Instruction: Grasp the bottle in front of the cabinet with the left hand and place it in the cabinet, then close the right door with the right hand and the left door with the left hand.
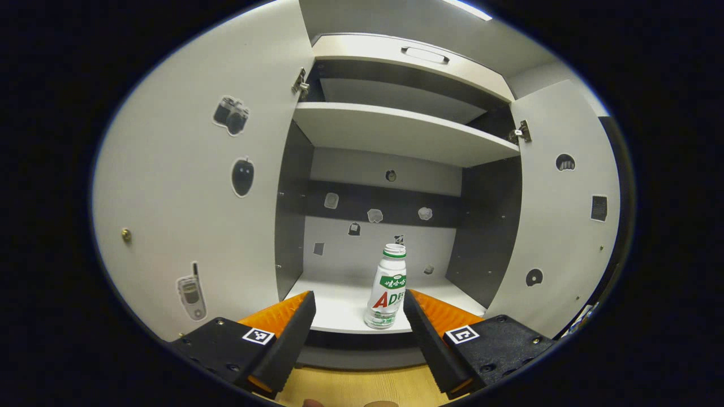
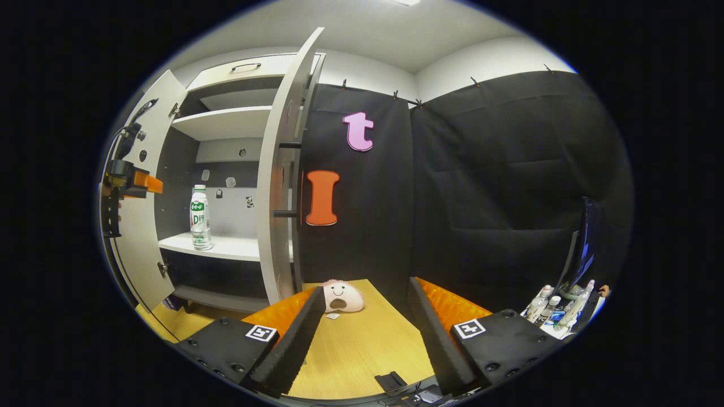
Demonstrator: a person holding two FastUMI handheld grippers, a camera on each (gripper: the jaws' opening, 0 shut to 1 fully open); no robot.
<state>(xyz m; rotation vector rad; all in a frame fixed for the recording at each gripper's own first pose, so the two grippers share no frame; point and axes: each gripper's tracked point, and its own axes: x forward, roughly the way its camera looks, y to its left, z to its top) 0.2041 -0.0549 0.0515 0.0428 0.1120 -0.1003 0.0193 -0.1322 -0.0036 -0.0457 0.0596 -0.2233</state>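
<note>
A white bottle [image 1: 387, 287] with a green label stands upright near the front edge of the cabinet's lower shelf [image 1: 339, 314]. My left gripper [image 1: 359, 297] is open just in front of the shelf, and the bottle is beyond its fingers, closer to the right one. Both doors stand wide open: the left door [image 1: 198, 198] and the right door [image 1: 560, 215]. In the right gripper view the bottle [image 2: 199, 217] stands free on the shelf, with the left gripper [image 2: 148, 182] to its left and apart from it. My right gripper [image 2: 367, 287] is open and holds nothing, to the right of the right door [image 2: 280, 186], which I see edge-on.
An upper shelf [image 1: 396, 133] and a drawer [image 1: 418, 59] sit above the bottle. A pink plush toy [image 2: 339, 297] lies on the wooden surface [image 2: 367, 345] by the right door's foot. Several bottles [image 2: 557, 311] stand at the far right.
</note>
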